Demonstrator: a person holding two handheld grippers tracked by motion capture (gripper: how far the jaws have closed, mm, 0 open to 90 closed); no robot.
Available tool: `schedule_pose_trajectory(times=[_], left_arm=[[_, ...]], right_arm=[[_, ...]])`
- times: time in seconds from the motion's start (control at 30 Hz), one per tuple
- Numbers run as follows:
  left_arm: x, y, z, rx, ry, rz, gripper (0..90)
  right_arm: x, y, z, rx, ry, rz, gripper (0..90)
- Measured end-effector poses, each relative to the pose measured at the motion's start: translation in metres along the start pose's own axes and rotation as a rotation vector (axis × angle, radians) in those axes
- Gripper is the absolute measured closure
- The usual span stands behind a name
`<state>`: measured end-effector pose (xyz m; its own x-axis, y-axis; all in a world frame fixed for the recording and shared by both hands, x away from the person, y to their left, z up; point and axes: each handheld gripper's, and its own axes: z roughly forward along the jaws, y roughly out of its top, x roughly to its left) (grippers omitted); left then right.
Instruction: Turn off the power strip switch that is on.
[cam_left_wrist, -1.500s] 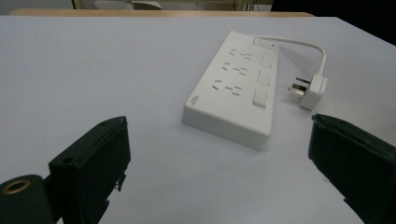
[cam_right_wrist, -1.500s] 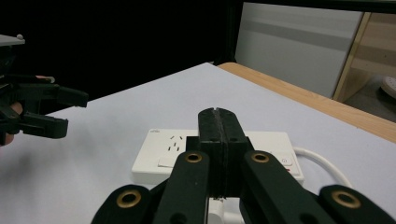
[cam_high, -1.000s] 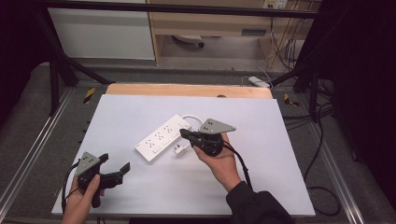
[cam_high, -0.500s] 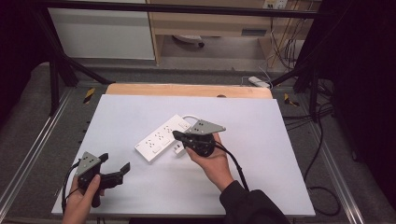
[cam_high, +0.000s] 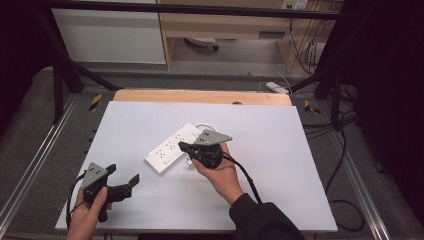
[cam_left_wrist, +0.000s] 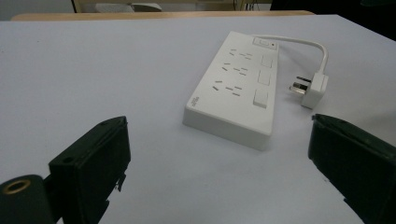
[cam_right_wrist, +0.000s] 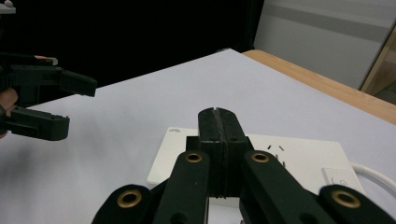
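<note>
right tongs (cam_high: 183, 146), clenched on nothing, hover over the power strip (cam_high: 172, 147), seemingly to press a switch; left tongs (cam_high: 122, 178) wait released.

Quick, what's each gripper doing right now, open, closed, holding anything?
Left gripper: open, holding nothing.
Right gripper: closed, nothing between its jaws, over the power strip.
</note>
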<state>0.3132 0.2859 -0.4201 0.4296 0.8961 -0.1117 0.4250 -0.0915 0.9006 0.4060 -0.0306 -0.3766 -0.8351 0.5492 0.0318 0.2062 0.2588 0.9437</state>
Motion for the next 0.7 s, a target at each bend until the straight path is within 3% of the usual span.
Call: schedule_pose_trajectory(times=[0.7], left_arm=[[0.001, 0.0, 0.0, -0.001, 0.001, -0.009, 5.6]], right_arm=[[0.013, 0.001, 0.03, 0.046, 0.04, -0.015, 90.0]])
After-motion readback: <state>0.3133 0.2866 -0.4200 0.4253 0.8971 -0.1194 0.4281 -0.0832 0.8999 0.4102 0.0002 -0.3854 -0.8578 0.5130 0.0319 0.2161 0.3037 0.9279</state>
